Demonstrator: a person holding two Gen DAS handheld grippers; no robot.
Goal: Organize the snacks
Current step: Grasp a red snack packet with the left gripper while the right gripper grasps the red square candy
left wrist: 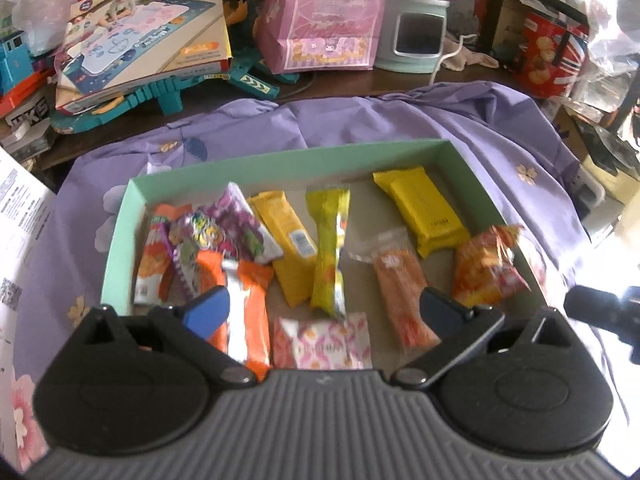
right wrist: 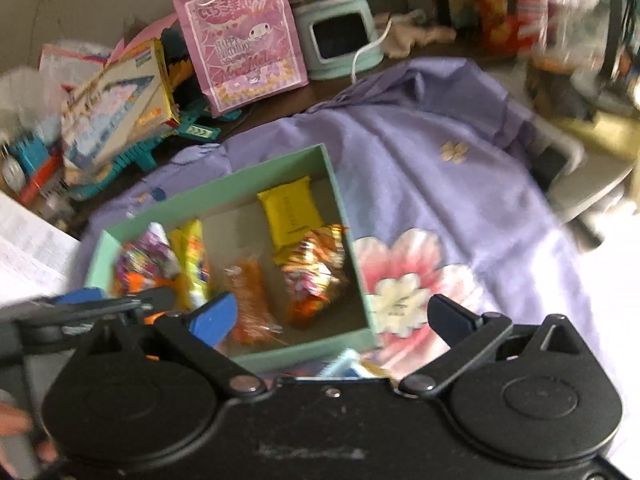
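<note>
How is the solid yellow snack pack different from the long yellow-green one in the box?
The solid yellow pack is broad, blocky and plain, lying near the green box's far right corner. The yellow-green pack is narrow, long and printed with a colourful pattern, lying mid-box. Both are sealed, lie flat on the box floor, and neither is held by a tool.

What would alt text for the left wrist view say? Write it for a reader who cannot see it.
An open left gripper hovers empty over a mint-green box filled with wrapped snacks, including a yellow bar at the far right and a pink-patterned packet nearest the camera. The box sits on a purple floral cloth, with toys and a pink gift bag behind.
</note>
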